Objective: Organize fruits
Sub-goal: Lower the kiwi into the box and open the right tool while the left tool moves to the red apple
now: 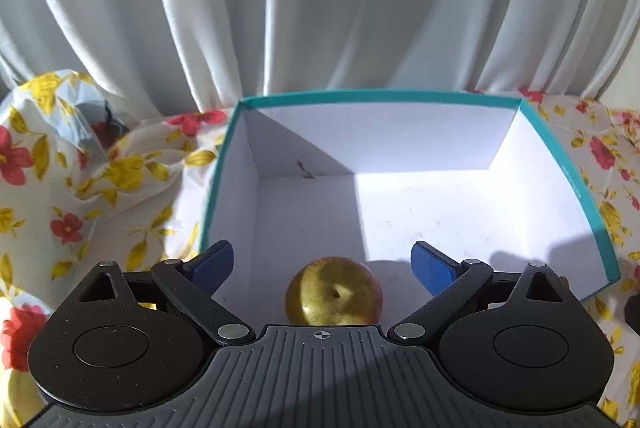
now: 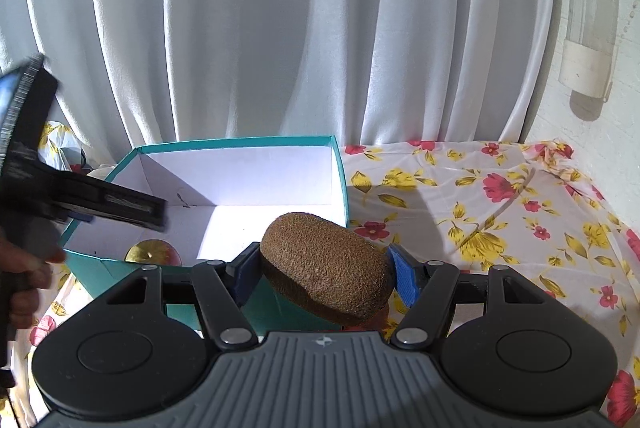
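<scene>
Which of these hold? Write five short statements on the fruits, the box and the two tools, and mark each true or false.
1. The right tool grips a kiwi. True.
2. The left tool is clamped on the apple. False: its fingers stand open, the apple lies free between them.
3. The apple sits inside the teal box. True.
4. The kiwi lies on the box floor. False: it is held above the box's near wall.
5. The box stands on a plain blue cloth. False: the floral cloth is white with red and yellow flowers.

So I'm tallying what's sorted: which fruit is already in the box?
The yellow apple, resting on the white floor of the teal box, below the open left gripper. The brown kiwi is outside, clamped in the right gripper.
</scene>
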Demonstrator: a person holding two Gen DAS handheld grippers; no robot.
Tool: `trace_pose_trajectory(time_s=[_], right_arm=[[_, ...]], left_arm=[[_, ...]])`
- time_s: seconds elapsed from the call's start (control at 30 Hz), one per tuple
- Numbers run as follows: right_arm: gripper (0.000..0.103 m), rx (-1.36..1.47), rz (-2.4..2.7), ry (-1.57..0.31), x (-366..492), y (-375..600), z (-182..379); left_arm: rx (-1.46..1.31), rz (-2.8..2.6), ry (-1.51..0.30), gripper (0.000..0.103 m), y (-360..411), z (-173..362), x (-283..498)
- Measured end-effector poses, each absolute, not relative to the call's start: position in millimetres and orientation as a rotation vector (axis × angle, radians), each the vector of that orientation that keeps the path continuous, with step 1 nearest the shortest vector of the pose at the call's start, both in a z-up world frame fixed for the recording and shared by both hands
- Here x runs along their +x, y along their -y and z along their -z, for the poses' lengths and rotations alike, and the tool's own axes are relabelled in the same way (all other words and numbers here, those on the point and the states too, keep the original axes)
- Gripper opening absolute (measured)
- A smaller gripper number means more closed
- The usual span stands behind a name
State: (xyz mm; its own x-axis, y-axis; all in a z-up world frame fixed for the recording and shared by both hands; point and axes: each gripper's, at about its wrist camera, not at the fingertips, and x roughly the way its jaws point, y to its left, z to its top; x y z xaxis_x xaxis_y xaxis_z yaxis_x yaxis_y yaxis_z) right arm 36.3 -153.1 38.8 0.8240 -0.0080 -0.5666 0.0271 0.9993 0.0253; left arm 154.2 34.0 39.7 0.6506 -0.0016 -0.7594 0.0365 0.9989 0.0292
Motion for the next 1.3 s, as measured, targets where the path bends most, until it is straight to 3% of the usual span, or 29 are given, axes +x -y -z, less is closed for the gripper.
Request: trace_pose_trajectory(time_s=[0.27, 1.0, 1.1, 1.2, 1.3], right_arm=[[0.067, -0.012, -0.025, -0.586, 55, 141, -37], [0.067, -0.086, -0.101, -0.67, 115, 118, 10], [0.071, -0.111, -0.095, -0.666, 115, 116, 11], [0.086, -0.101, -0.087, -0.666, 112, 118, 6], [0.094, -0.065, -0.117, -0.621, 98, 123, -9]], left_arm=[[-0.059, -0.046, -0.785, 0.1, -76, -58, 107], [-0.07, -0.081, -0.874, 0.1, -108, -27, 68], [-0.053, -0.05, -0.888, 0.1, -103, -20, 65], [-0.042, -0.02, -0.891, 0.1, -98, -15, 62], [-0.016, 0.012, -0.879, 0.1, -93, -10, 57]])
